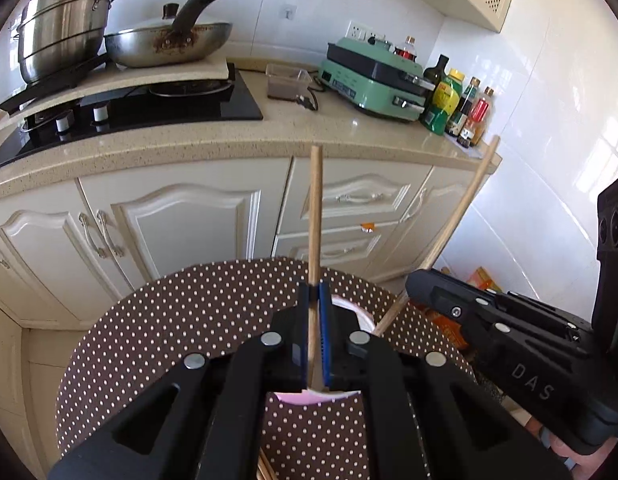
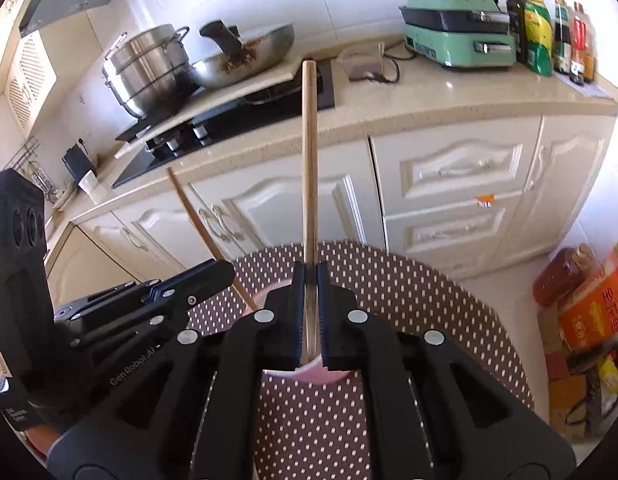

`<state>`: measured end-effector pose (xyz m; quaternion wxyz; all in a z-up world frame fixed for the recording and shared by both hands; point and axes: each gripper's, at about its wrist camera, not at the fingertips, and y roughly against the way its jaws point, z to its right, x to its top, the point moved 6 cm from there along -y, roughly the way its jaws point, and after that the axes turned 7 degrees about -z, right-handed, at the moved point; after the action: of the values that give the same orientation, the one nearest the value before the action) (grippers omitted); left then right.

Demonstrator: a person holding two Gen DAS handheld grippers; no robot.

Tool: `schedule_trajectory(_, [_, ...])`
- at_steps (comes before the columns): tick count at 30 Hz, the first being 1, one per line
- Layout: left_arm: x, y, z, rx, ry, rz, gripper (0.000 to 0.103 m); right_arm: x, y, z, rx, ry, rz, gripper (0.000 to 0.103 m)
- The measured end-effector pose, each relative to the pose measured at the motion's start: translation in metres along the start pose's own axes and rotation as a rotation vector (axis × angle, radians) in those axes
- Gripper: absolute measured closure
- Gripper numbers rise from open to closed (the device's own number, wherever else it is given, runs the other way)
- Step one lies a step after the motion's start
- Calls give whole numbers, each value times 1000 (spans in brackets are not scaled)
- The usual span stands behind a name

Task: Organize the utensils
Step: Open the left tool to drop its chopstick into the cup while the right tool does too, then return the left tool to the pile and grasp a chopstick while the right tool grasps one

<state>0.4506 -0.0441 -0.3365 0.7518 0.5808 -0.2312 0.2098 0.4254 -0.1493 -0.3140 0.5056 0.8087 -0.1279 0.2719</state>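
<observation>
My left gripper (image 1: 314,292) is shut on a wooden chopstick (image 1: 315,208) that stands upright above a pink cup (image 1: 359,316) on the round polka-dot table (image 1: 181,320). My right gripper (image 2: 311,276) is shut on a second wooden chopstick (image 2: 309,152), also upright over the pink cup (image 2: 317,372). The right gripper shows in the left wrist view (image 1: 429,284) with its chopstick (image 1: 461,208) slanting up to the right. The left gripper shows in the right wrist view (image 2: 213,276) with its chopstick (image 2: 201,224). More chopstick ends (image 1: 264,468) show at the bottom edge under the left gripper.
Cream cabinets (image 1: 189,220) and a stone counter (image 1: 237,132) stand behind the table. On the counter are a steel pot (image 1: 65,28), a wok (image 1: 169,40), a black hob (image 1: 149,108), a green appliance (image 1: 373,76) and bottles (image 1: 457,100). Boxes (image 2: 589,312) lie on the floor at right.
</observation>
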Motion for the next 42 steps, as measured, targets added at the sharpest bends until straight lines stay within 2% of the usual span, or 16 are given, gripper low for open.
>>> schedule_trajectory(5, [-10, 2, -1, 7, -16, -38, 96, -12, 1, 1, -20, -38, -19, 96])
schedule_trajectory(8, [-16, 5, -8, 4, 6, -63, 78, -18, 1, 3, -22, -63, -40, 96])
schedule_trajectory(10, [-19, 10, -12, -3, 11, -63, 77, -21, 2, 3, -32, -72, -44, 95])
schedule_trajectory(12, [-22, 12, -16, -7, 16, -76, 74, -24, 5, 2, -42, -82, -40, 86])
schedule_trajectory(14, [-25, 18, -21, -6, 16, -78, 74, -26, 10, 1, -45, -90, -26, 60])
schedule_trajectory(15, [-27, 20, -23, -8, 16, -78, 74, -27, 13, 0, -45, -94, -18, 57])
schedule_trajectory(18, [-34, 27, -35, -3, 25, -86, 74, -31, 19, -2, -50, -92, -14, 57])
schedule_trajectory(22, [-49, 32, -58, -11, 64, -138, 73, -42, 24, -3, -60, -105, -18, 57])
schedule_trajectory(27, [-76, 29, -79, 19, 78, -213, 71, -68, 17, -11, -63, -103, -68, 57])
schedule_trajectory(33, [-128, 1, -94, 44, 84, -413, 71, -106, -1, -31, -67, -61, -167, 58])
schedule_trajectory(36, [-152, -13, -96, 83, 62, -494, 71, -125, -13, -37, -66, -48, -231, 65])
schedule_trajectory(42, [-175, -28, -92, 100, 46, -549, 71, -157, -41, -42, -60, -40, -365, 68])
